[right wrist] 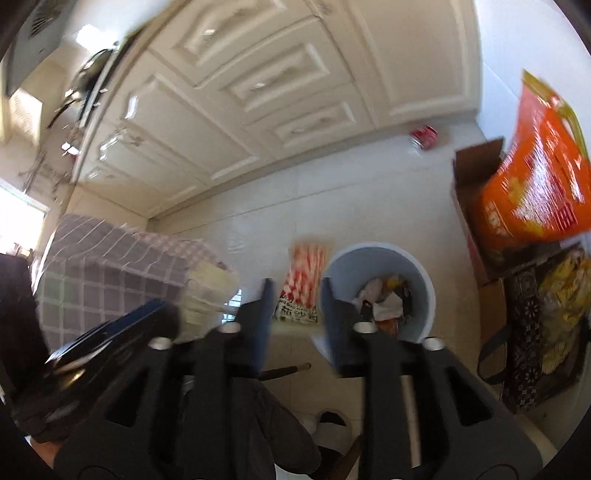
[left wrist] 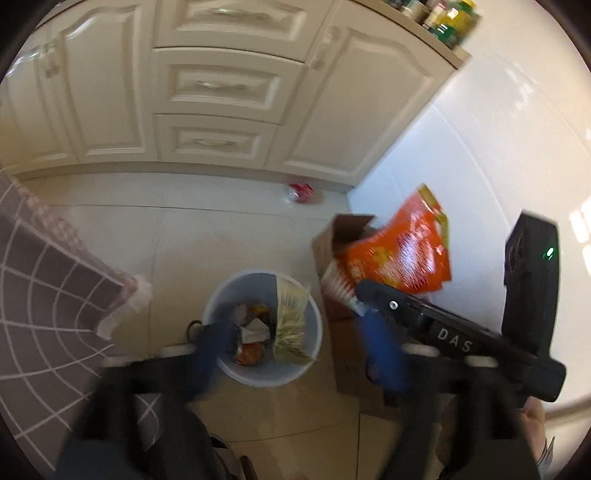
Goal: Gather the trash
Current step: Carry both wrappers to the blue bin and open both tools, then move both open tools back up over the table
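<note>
Trash fills a pale bin (left wrist: 258, 328) on the floor. Both the left gripper (left wrist: 295, 343) and right gripper (right wrist: 295, 314) are held apart, empty. A striped packet (right wrist: 304, 284) beside the bin seems the next pickup.

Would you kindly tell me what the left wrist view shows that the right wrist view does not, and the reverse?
Only the left wrist view shows the bottles and jars on the countertop and the right gripper from outside, beside the cardboard box.

Only the right wrist view shows the red-and-white striped wrapper lying flat on the floor left of the bin, and a dark patterned bag at the right.

Both show the pale blue trash bin holding trash, the orange snack bag, the red can by the cabinets, and the checked cloth.
</note>
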The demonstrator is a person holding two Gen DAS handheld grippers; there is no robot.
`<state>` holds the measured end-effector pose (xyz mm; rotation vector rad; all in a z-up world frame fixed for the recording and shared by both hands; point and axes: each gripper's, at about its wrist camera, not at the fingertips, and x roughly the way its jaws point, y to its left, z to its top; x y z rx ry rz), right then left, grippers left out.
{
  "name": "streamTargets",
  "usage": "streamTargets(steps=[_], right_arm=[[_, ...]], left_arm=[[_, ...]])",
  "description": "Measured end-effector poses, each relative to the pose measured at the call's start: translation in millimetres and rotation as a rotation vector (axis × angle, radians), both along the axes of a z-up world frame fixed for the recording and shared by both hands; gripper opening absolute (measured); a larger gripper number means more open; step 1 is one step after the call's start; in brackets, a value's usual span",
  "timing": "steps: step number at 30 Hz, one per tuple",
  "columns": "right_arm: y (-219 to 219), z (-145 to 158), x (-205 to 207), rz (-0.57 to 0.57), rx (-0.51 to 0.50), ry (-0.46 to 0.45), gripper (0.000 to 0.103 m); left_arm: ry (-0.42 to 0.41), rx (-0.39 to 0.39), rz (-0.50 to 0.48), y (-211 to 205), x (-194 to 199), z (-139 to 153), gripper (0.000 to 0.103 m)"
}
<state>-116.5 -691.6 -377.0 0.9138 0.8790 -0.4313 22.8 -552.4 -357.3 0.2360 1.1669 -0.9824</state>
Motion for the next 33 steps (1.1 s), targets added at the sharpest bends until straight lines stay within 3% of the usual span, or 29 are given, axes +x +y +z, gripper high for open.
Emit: streamTargets(steps=[1, 2, 10, 18, 23, 33], right_arm=[[-2.9, 0.1, -4.6, -0.033, -0.013, -0.004, 0.095], [-3.1, 0.8, -6.7, -0.047, -0.021, -0.004, 0.097], [-3.2, 10.3, -16.8, -0.097, -0.054, 0.01, 0.097], [11.6, 39.5, -11.0, -0.088, -0.091, -0.014, 0.097], [25.9, 71.8, -4.2, -0.065, -0.13, -0.058, 0.097], [70.9, 151.6, 17.5, 0.01, -0.228, -0.176, 0.097]], left_arm=[[-0.012, 0.0, 0.014, 1.5, 2.3, 1.2, 0.082], [-0.011, 0.005, 0.021, 1.6, 4.6, 2.0, 0.082], [-0.046, 0.007, 0.078, 19.5, 10.9, 17.6, 0.083], [-0.089, -0.043, 0.077, 40.9, 4.2, 55.1, 0.084], [-0.141, -0.075, 0.08, 56.8, -3.8, 81.4, 0.086], [-0.328, -0.148, 0.146, 113.7, -17.2, 154.0, 0.094]])
